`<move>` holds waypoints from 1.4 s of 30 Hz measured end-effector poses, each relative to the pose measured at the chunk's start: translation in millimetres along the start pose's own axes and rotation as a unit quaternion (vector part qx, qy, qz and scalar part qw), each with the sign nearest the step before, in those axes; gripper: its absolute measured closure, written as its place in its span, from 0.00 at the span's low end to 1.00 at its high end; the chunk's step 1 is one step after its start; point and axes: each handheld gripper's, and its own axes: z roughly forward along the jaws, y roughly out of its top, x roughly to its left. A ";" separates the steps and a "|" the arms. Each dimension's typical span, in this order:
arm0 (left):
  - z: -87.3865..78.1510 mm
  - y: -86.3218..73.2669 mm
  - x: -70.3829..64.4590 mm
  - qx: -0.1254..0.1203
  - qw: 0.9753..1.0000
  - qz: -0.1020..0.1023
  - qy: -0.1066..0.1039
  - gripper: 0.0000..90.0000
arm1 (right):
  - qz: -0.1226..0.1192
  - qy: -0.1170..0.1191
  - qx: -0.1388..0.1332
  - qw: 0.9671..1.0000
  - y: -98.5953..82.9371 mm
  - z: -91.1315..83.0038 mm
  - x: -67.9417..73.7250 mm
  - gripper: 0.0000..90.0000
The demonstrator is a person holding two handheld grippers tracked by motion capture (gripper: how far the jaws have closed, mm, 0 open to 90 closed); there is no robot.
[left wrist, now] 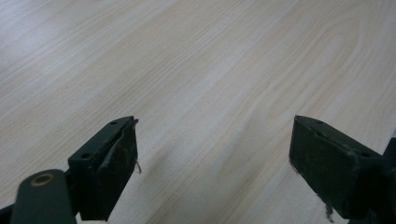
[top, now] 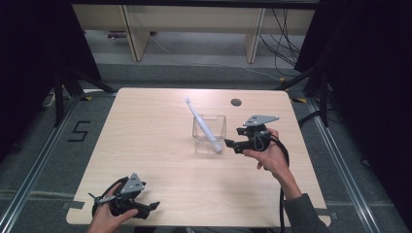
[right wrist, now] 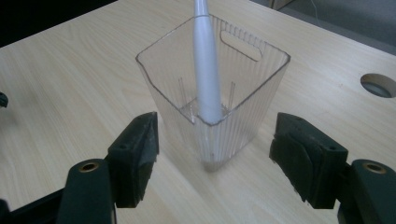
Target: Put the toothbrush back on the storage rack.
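A clear ribbed plastic container (top: 210,134) stands upright on the pale wooden table (top: 145,145), right of centre. A white toothbrush-like stick (top: 203,125) leans inside it, its head pointing up and to the far left. My right gripper (top: 229,144) is open just to the container's right, close to its base. In the right gripper view the container (right wrist: 243,88) and the stick (right wrist: 207,70) sit just ahead of the spread jaws of my right gripper (right wrist: 217,135), apart from them. My left gripper (top: 153,206) is open and empty near the front left edge, and in its own view the left gripper (left wrist: 212,144) hovers over bare wood.
A round cable hole (top: 236,102) sits in the table behind the container, also the hole (right wrist: 377,85) at the right of the right gripper view. Wooden furniture legs (top: 138,34) and cables stand on the floor beyond the table. Dark curtains flank both sides.
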 end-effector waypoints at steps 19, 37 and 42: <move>-2.9 -2.2 -0.9 -0.003 1.000 0.002 0.003 0.17 | 0.005 -0.017 0.032 0.999 -21.4 -4.3 5.3 0.35; -3.9 -3.2 -0.8 0.001 1.000 0.005 0.005 0.17 | 0.020 -0.031 0.039 0.999 -48.9 -9.3 13.7 0.35; -4.6 -4.4 -1.6 0.000 1.000 0.002 0.005 0.17 | 0.021 -0.022 0.031 0.999 -55.5 -7.8 17.8 0.34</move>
